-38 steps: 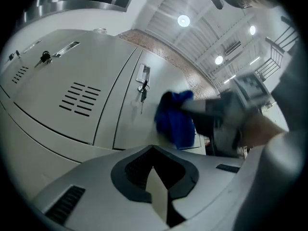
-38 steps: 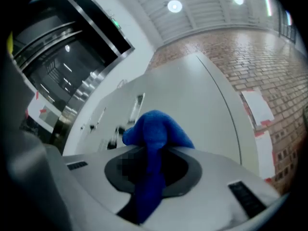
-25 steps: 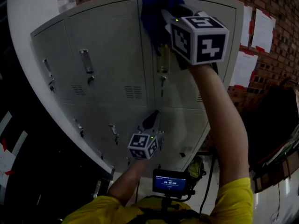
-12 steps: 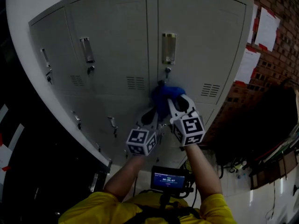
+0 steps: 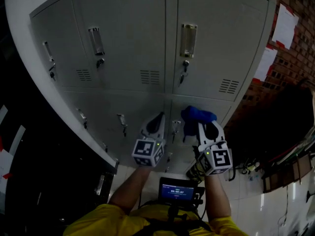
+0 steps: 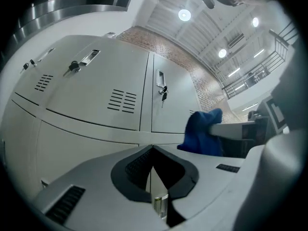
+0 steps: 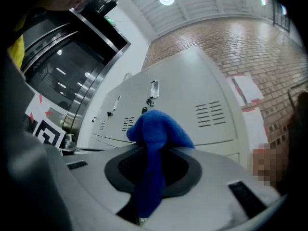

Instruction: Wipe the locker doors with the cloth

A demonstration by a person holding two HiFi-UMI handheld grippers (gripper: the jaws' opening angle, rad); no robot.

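The grey lockers (image 5: 216, 43) fill the head view, with two rows of doors. A blue cloth (image 5: 196, 116) is bunched in my right gripper (image 5: 203, 126), which is shut on it. The cloth sits at the top of the lower right door (image 5: 189, 149), just under the seam between the rows; I cannot tell if it touches. In the right gripper view the cloth (image 7: 156, 131) hangs down between the jaws of that gripper (image 7: 149, 153). My left gripper (image 5: 158, 117) points at the lower doors beside it, shut and empty (image 6: 153, 149). The cloth (image 6: 202, 131) shows at its right.
Keys hang in the locks (image 5: 184, 65) of the upper doors, under the handles (image 5: 188, 39). A brick wall with paper sheets (image 5: 288, 26) stands to the right. A small screen (image 5: 178, 191) sits at the person's chest. The left side is dark.
My right gripper has swept the cloth down from the top of the upper right door, past its lock, to the lower right door. The left gripper has stayed about where it was.
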